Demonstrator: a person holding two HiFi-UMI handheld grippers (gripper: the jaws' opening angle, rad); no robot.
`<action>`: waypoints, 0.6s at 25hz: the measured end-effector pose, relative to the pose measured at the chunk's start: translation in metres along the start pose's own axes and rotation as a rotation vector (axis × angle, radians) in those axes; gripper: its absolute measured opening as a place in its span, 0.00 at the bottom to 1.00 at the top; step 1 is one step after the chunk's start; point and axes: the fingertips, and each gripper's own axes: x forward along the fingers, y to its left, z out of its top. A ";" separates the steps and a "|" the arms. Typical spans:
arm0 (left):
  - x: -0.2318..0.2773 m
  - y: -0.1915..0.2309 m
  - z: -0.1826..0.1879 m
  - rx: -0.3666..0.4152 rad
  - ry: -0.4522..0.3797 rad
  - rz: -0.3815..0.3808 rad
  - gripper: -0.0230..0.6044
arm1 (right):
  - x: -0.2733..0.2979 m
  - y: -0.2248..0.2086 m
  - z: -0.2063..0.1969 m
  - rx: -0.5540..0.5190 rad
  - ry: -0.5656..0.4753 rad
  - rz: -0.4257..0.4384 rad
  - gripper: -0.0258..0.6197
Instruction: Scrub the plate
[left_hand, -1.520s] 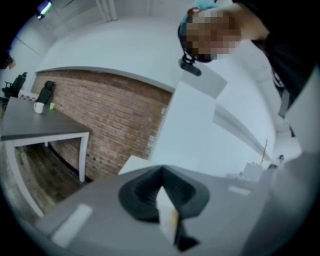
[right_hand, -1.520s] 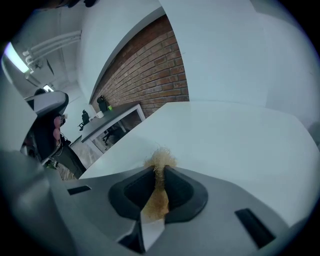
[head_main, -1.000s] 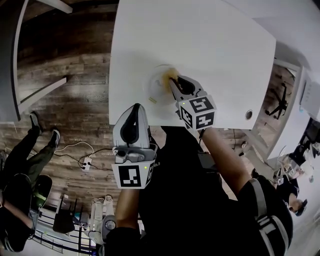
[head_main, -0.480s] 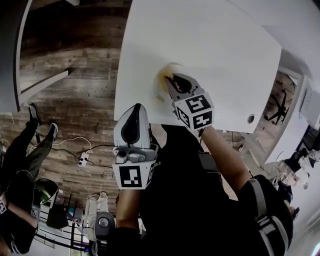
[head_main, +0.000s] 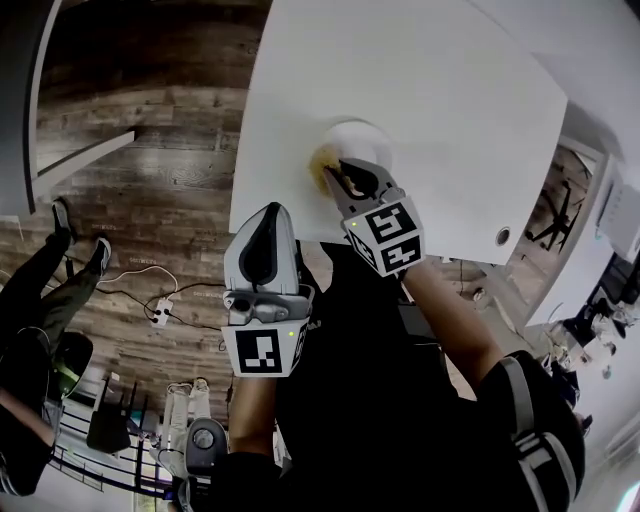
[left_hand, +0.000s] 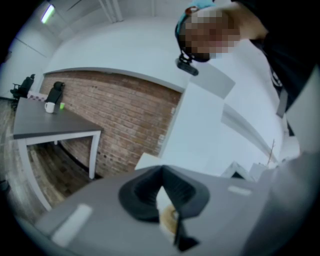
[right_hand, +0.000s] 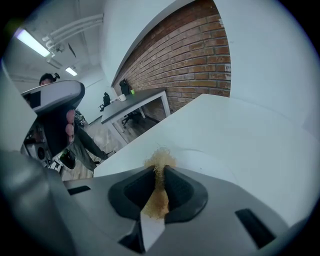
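Note:
A white plate (head_main: 368, 138) lies near the front edge of the white table (head_main: 450, 90). My right gripper (head_main: 340, 172) is shut on a yellowish wiry scrubber (head_main: 324, 160), which rests on the plate's near left part. In the right gripper view the scrubber (right_hand: 160, 161) sticks out between the shut jaws of the right gripper (right_hand: 160, 171), and the plate's rim (right_hand: 212, 159) curves just beyond. My left gripper (head_main: 269, 213) is held off the table's front edge, apart from the plate, and in its own view the left gripper (left_hand: 161, 172) is shut on nothing.
The table's front edge runs just below the plate, with a cable hole (head_main: 503, 236) at the right. Wooden floor (head_main: 150, 150) lies to the left, with a power strip (head_main: 160, 308) and a seated person's legs (head_main: 45, 280). A grey desk (left_hand: 50, 125) stands by a brick wall.
The right gripper has dragged the scrubber leftward across the plate, from near its middle to its left part. The left gripper has stayed in place.

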 end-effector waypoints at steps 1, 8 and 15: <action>0.000 -0.001 0.000 0.001 -0.001 -0.001 0.04 | -0.002 0.002 -0.003 0.000 0.003 0.003 0.12; 0.001 -0.010 0.000 0.001 -0.009 -0.016 0.04 | -0.017 0.012 -0.022 -0.001 0.021 0.022 0.12; 0.001 -0.024 -0.007 0.005 -0.005 -0.042 0.04 | -0.029 0.003 -0.042 0.025 0.027 -0.002 0.12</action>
